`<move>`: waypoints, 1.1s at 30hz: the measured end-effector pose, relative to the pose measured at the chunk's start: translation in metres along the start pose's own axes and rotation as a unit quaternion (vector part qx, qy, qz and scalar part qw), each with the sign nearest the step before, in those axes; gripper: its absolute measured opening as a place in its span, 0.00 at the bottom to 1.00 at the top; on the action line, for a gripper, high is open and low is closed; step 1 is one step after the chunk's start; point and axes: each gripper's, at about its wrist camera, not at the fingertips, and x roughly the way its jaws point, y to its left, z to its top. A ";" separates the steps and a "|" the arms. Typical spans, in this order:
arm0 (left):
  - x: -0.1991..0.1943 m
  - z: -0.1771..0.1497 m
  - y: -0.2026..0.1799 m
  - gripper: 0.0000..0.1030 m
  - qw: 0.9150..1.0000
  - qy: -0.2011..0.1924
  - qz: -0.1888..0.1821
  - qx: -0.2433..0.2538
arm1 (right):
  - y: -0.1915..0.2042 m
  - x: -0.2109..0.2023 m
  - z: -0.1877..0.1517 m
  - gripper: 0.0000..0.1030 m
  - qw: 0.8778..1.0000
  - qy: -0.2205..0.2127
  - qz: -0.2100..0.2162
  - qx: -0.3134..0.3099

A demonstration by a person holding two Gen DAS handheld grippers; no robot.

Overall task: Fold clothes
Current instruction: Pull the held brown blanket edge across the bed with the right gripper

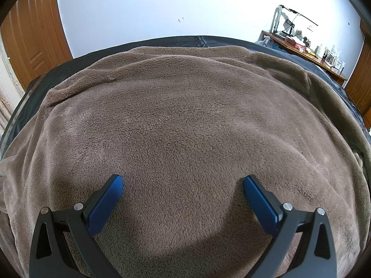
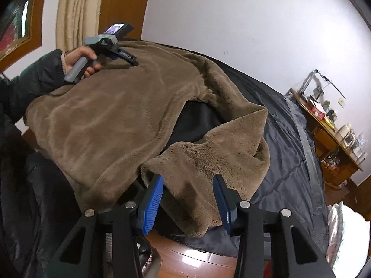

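Left gripper (image 1: 183, 183): fingers spread wide, blue pads (image 1: 105, 205) angled outward, nothing between them. It hangs low over the brown fleece garment (image 1: 185, 120), casting a soft shadow on the pile just below; whether the fingertips touch the cloth cannot be told.

Right gripper (image 2: 187, 183): fingers apart, blue pads (image 2: 150, 205) either side of a hanging fold of the same garment (image 2: 111, 120). The fold drapes down between the pads at the near edge of the bed; the pads do not press it together. Wooden floor (image 2: 197, 261) shows below the fingers.

Garment lies spread across a bed with a dark grey cover (image 2: 285, 162). From the left wrist it fills nearly the whole view, mostly flat, with low ridges toward the far edge. From the right wrist, the near part is flipped back on itself, with a black patch showing in the gap between the layers.

Farther left in the right wrist view, the left hand (image 2: 80, 60), in a dark sleeve, holds the other tool's grey handle above the far side of the garment.

Beyond the bed: a white wall (image 1: 162, 7), a brown wooden door (image 1: 30, 37), a beige curtain (image 2: 76, 11). Far right, a wooden desk (image 2: 334, 143) crowded with small items too small to identify.
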 end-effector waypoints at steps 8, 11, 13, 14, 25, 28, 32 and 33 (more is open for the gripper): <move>0.000 0.000 -0.001 1.00 1.000 0.000 0.000 0.000 | 0.023 0.038 0.002 0.45 0.996 0.035 -0.048 -0.072; 0.000 0.000 -0.001 1.00 1.000 0.000 0.000 0.000 | 0.018 0.048 0.013 0.45 0.997 0.026 -0.040 -0.060; 0.000 0.000 -0.001 1.00 1.000 0.000 0.000 0.000 | 0.009 0.049 0.022 0.34 0.998 0.012 -0.038 -0.042; 0.000 0.000 -0.001 1.00 1.000 0.000 0.000 0.000 | 0.003 0.049 0.026 0.30 0.999 0.005 -0.041 -0.028; 0.001 0.000 -0.001 1.00 1.000 0.000 -0.001 0.001 | -0.163 0.028 0.021 0.11 0.942 -0.069 -0.220 0.244; 0.001 0.000 -0.001 1.00 1.000 0.000 -0.001 0.001 | -0.217 0.025 -0.011 0.11 0.894 -0.054 -0.305 0.324; 0.000 0.000 0.000 1.00 1.000 0.000 -0.001 0.001 | -0.265 0.040 -0.046 0.12 0.866 -0.021 -0.319 0.385; 0.000 -0.001 0.000 1.00 1.000 0.000 -0.001 0.001 | -0.273 0.047 -0.052 0.12 0.863 -0.012 -0.313 0.397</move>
